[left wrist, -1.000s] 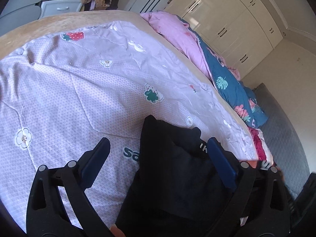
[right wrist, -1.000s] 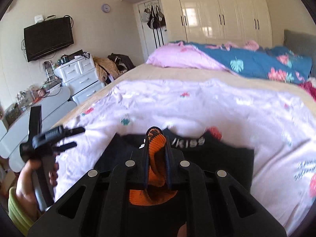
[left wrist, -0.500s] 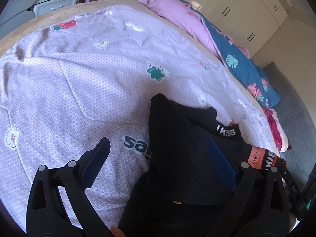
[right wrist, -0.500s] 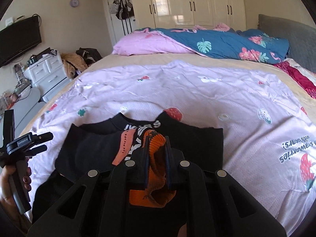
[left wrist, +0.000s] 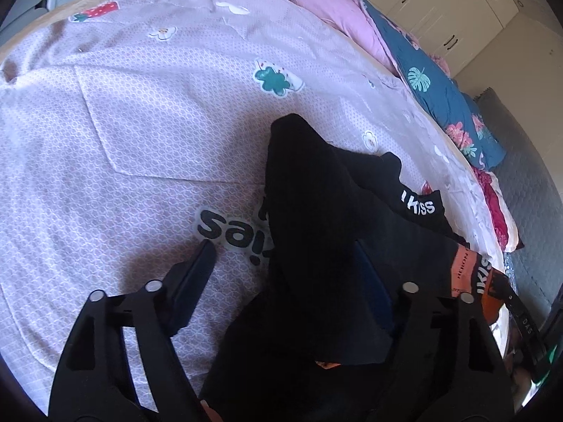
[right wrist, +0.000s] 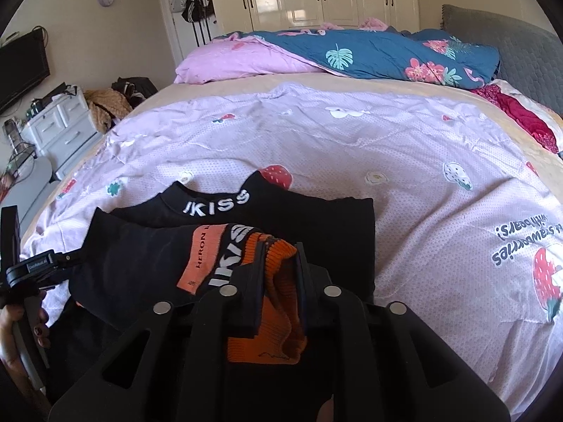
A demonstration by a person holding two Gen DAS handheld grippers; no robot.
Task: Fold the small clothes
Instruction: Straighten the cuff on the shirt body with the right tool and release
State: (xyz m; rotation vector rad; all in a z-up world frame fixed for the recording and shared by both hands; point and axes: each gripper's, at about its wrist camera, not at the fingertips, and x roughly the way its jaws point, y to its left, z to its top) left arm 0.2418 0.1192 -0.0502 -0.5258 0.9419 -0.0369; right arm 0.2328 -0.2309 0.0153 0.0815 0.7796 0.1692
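A small black top [right wrist: 316, 225] with white "KISS" lettering on its collar and an orange patch lies folded on the lilac quilt [right wrist: 352, 147]. My right gripper [right wrist: 280, 246] holds the top's orange ribbed hem [right wrist: 278, 320] just over the collar end; its jaws are opening, with the hem still pinched between them. In the left wrist view, a raised fold of the black top [left wrist: 309, 211] stands between the jaws of my left gripper [left wrist: 283, 249]. Those jaws are closing, and the left finger [left wrist: 197, 274] is clear of the cloth. The right finger is partly hidden by cloth.
A pink and blue floral duvet [right wrist: 352, 52] is heaped along the far side of the bed, with red cloth [right wrist: 520, 116] at the right. White drawers [right wrist: 59, 123] and a grey table [right wrist: 24, 190] stand to the left. A hand [right wrist: 17, 320] grips the left tool.
Both grippers have sunk toward the bed, bringing the orange hem over to the collar. The left jaws have narrowed around the black fold. The right jaws have eased slightly apart.
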